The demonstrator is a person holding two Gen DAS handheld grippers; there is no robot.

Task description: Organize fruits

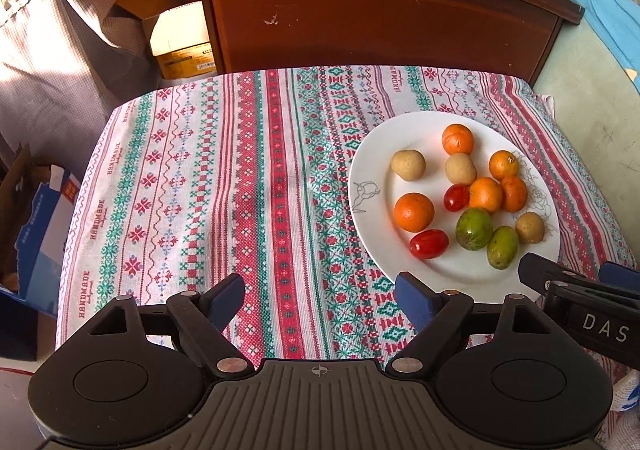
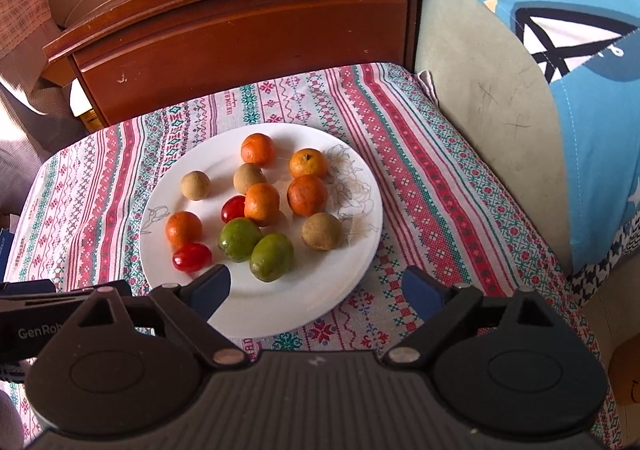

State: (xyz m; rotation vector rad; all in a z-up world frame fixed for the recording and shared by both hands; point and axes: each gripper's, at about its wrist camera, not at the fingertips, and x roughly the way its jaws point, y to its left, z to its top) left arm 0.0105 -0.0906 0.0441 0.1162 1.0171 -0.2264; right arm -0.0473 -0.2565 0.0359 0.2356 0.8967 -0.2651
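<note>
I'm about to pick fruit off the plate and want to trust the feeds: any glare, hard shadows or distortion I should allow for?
Left wrist view: sun bleaches the cardboard box at upper left; fruit on the white plate stays sharp, with soft shadows. Right wrist view: the plate is evenly lit, no glare on the green fruits. Both views: fisheye bends the wooden cabinet and cloth edges.

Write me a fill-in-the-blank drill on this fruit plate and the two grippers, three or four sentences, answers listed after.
1. All the fruit sits on a white ___.
2. The plate holds two red tomatoes and ___ green fruits.
3. The left gripper and the right gripper both hold ___.
4. The orange fruits on the plate number ___.

Missing words: plate; two; nothing; five
</note>
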